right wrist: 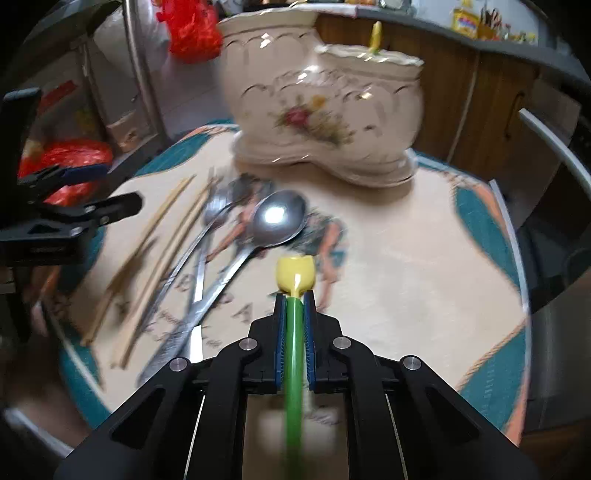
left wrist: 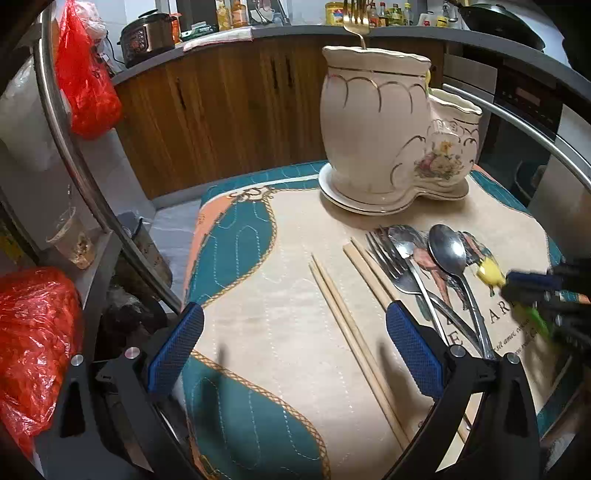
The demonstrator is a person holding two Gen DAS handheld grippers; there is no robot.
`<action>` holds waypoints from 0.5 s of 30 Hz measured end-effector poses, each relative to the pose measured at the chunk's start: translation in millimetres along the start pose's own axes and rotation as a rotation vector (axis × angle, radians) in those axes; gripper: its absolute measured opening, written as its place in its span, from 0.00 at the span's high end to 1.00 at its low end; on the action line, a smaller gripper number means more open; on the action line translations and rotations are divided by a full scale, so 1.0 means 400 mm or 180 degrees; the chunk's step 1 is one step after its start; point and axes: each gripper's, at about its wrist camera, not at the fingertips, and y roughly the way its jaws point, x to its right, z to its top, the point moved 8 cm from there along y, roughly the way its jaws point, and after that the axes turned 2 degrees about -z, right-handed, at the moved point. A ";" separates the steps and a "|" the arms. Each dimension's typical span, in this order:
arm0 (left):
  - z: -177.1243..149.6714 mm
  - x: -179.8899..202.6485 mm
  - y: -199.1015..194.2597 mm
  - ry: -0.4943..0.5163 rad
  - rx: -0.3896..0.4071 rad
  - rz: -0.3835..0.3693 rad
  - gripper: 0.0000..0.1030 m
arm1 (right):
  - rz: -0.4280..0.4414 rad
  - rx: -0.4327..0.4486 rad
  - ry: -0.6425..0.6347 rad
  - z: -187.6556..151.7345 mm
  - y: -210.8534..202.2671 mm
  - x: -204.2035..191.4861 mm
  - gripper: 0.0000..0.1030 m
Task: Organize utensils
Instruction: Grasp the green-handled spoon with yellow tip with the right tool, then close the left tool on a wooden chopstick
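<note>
Kitchen cabinets and a cluttered counter ring a small round surface (left wrist: 258,314) covered by a teal and cream printed cloth. Ahead of the right tool (right wrist: 294,295) stands the ceramic holder (right wrist: 321,107), a tall compartment joined to a lower one; a gold fork (left wrist: 356,22) already rises from the tall part, and a yellow tip shows in the lower one, so sorting looks partly done.

That right tool is clamped on the green stem of a yellow-headed utensil (right wrist: 295,275), gripped just behind the head so it runs straight out along the fingers, probably to steer it into a compartment from above. The view is motion-blurred, and whether the utensil touches the cloth I cannot tell.

To its left lie the large steel spoon (right wrist: 280,218), more steel cutlery (right wrist: 214,214) overlapping beside it, and then the wooden chopsticks (right wrist: 159,236), all pointing roughly toward the holder.

The left tool (left wrist: 295,347) has its blue pads wide apart, gripping nothing, with one pair of chopsticks lying between its fingers, seemingly waiting its turn.
</note>
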 end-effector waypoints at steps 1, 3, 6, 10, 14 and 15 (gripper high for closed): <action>-0.003 0.001 0.001 0.0006 -0.0018 -0.0024 0.05 | 0.0002 -0.0005 0.0021 0.001 -0.001 0.007 0.90; -0.008 0.008 0.003 0.0028 -0.0059 -0.0066 0.06 | -0.0052 -0.0026 0.0037 0.001 0.002 0.019 0.90; -0.024 0.016 0.011 0.0053 -0.0197 -0.0139 0.21 | -0.0040 -0.0073 0.0040 -0.004 0.004 0.026 0.88; -0.043 0.004 0.025 -0.0049 -0.0343 -0.0248 0.45 | -0.0040 -0.0072 0.0010 -0.007 -0.002 0.029 0.82; -0.053 0.015 0.028 -0.0077 -0.0393 -0.0333 0.48 | -0.0046 -0.0082 0.0007 -0.008 0.001 0.031 0.82; -0.056 0.019 0.031 -0.0058 -0.0410 -0.0320 0.48 | -0.0050 -0.0084 0.0003 -0.009 0.002 0.029 0.82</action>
